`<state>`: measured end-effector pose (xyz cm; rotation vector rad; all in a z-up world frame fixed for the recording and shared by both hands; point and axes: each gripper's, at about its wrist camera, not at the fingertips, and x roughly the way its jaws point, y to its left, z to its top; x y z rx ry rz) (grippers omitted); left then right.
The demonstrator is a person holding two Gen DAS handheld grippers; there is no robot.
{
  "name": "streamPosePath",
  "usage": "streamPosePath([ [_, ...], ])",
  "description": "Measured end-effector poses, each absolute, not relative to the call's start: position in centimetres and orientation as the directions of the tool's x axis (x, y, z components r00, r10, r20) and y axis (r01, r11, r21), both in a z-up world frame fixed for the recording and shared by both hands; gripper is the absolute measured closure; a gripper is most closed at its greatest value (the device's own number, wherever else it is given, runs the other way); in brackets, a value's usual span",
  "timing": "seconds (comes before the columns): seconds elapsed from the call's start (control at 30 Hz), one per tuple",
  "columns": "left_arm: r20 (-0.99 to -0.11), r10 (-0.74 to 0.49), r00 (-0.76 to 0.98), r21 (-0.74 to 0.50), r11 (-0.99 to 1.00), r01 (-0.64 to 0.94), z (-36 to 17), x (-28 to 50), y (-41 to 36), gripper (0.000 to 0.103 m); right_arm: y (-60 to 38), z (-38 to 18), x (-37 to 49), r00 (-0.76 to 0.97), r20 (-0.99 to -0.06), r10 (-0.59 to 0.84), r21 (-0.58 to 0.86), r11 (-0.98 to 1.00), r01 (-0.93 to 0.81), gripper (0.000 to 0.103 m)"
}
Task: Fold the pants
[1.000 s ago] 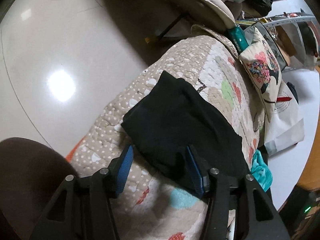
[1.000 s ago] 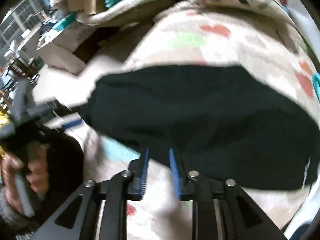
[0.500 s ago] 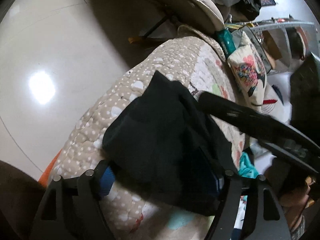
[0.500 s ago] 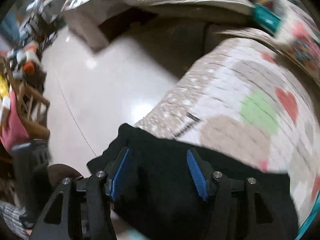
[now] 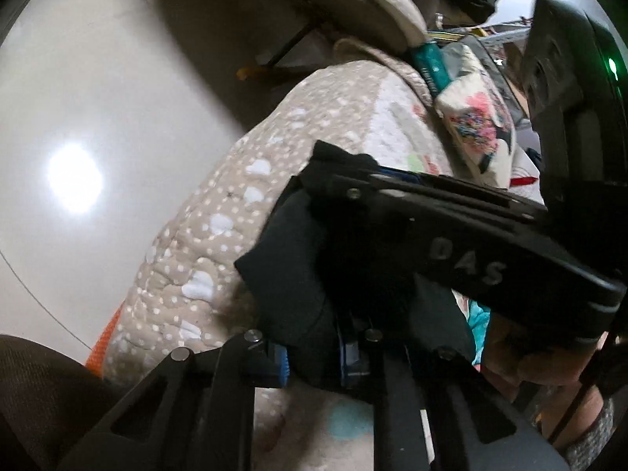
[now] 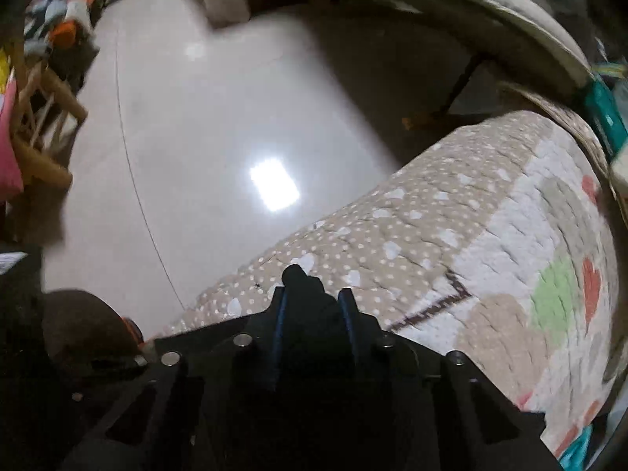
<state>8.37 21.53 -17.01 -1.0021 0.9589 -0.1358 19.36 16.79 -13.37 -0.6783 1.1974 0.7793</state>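
Observation:
The black pants (image 5: 298, 274) lie bunched on the quilted bed cover (image 5: 219, 235) near its floor-side edge. My left gripper (image 5: 312, 357) is shut on the near edge of the pants. My right gripper (image 6: 314, 314) is shut on a far corner of the pants (image 6: 302, 278); it also shows in the left wrist view (image 5: 376, 180), reaching in from the right across the cloth.
The shiny white floor (image 5: 98, 117) lies left of the bed. A floral pillow (image 5: 475, 121) and clutter sit at the far end of the bed. A wooden chair (image 6: 35, 125) stands on the floor at left. A dark brown seat (image 5: 31, 392) is at bottom left.
Both grippers have closed on the pants. The right gripper has moved across to the far corner, over the left one, and the cloth is bunched up smaller than before.

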Motion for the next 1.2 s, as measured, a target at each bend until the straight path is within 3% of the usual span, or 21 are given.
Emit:
streamPosePath([
  [0.3,-0.596,-0.511,0.620,-0.753,0.624,-0.210,-11.0,8.5,18.5,0.087,11.4,-7.0,19.4,0.253,-0.911,0.326,0.027,0.658,-0.752,0.078],
  [0.57,-0.633,-0.537,0.558,-0.682,0.728,-0.074,-7.7,11.2,8.5,0.087,-0.8,-4.0,19.8,0.333,-0.858,0.391,0.113,0.776,-0.620,0.077],
  [0.67,-0.672,-0.551,0.494,-0.637,0.771,-0.006,-8.2,11.6,3.6,0.083,-6.9,-4.6,19.6,0.350,-0.846,0.402,0.163,0.820,-0.549,0.074],
  [0.7,-0.684,-0.563,0.464,-0.631,0.776,0.010,-8.4,11.4,2.2,0.078,-8.9,-5.0,19.5,0.354,-0.847,0.397,0.174,0.836,-0.520,0.073],
  [0.8,-0.688,-0.616,0.385,-0.646,0.761,0.064,-8.8,10.0,-0.2,0.064,-14.3,-6.3,19.0,0.420,-0.870,0.258,0.074,0.910,-0.407,0.069],
  [0.87,-0.692,-0.630,0.353,-0.637,0.762,0.112,-8.6,8.7,-1.0,0.063,-18.4,-7.5,18.8,0.467,-0.882,0.064,-0.070,0.962,-0.265,0.064],
  [0.93,-0.696,-0.635,0.335,-0.623,0.766,0.160,-8.3,7.3,-1.1,0.062,-21.1,-7.6,18.5,0.488,-0.873,-0.006,-0.095,0.983,-0.157,0.064],
  [1.03,-0.706,-0.603,0.371,-0.591,0.791,0.160,-7.7,6.1,0.5,0.060,-22.2,-5.4,17.7,0.541,-0.829,0.143,0.090,0.988,-0.124,0.064],
  [1.2,-0.728,-0.541,0.422,-0.611,0.791,-0.040,-8.7,6.0,5.7,0.057,-16.6,-4.1,16.2,0.444,-0.707,0.551,0.445,0.834,-0.325,0.064],
])
